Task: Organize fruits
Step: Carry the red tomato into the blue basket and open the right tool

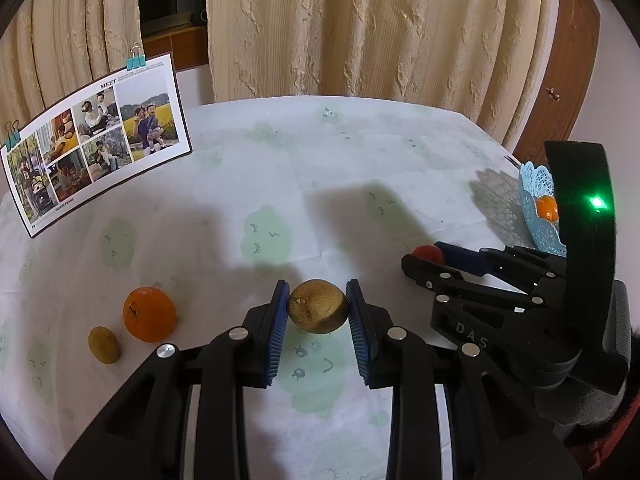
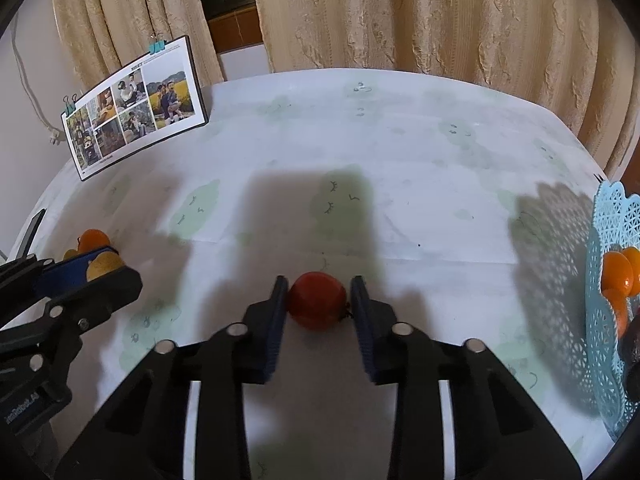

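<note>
A brown kiwi (image 1: 318,306) sits between the blue pads of my left gripper (image 1: 317,285), which is shut on it just above the tablecloth. My right gripper (image 2: 319,280) is shut on a red tomato-like fruit (image 2: 317,300) resting on the cloth. In the left wrist view the right gripper (image 1: 426,256) lies to the right, holding that red fruit (image 1: 429,254). An orange (image 1: 149,313) and a smaller kiwi (image 1: 104,345) lie on the table to the left. A blue lace basket (image 2: 604,240) at the right edge holds several oranges (image 2: 618,276).
A photo card (image 1: 100,140) held by teal clips stands at the back left of the table. Beige curtains (image 2: 400,12) hang behind the table's far edge. The white cloth with pale green prints (image 2: 400,152) covers the whole table.
</note>
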Available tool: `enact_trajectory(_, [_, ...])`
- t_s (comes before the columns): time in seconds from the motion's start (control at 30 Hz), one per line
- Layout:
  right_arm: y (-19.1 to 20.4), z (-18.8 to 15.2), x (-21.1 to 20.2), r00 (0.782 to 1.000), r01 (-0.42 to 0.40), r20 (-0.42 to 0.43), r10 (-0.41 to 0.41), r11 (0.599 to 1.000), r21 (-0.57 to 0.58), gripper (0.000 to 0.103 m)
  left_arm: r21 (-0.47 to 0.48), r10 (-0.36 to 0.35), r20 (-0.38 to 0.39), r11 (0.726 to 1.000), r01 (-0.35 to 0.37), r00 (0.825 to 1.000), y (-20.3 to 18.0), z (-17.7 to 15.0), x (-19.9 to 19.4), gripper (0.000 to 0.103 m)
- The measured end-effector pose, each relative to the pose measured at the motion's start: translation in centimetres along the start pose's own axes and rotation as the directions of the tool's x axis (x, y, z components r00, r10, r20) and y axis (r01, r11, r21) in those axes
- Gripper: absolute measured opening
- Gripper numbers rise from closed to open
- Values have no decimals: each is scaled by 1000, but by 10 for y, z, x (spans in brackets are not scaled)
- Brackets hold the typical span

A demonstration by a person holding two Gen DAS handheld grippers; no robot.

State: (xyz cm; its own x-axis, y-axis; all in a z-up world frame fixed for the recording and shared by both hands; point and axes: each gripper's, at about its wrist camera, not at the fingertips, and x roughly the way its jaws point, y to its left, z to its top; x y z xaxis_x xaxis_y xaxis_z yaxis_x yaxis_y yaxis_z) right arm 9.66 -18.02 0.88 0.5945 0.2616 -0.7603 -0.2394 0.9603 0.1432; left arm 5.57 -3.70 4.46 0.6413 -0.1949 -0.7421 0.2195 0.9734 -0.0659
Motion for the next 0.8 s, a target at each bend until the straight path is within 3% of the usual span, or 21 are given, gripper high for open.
enact_trajectory(0.4, [-29, -9, -63, 992, 4, 126, -17, 994, 106, 32, 19, -7, -1, 1000, 7, 1000, -7, -1, 1, 30])
enact_trajectory(0.8, [-113, -38, -131, 956, 106, 227, -184, 942, 317, 32, 53, -25, 0, 998, 25, 1000, -22, -3, -2, 30])
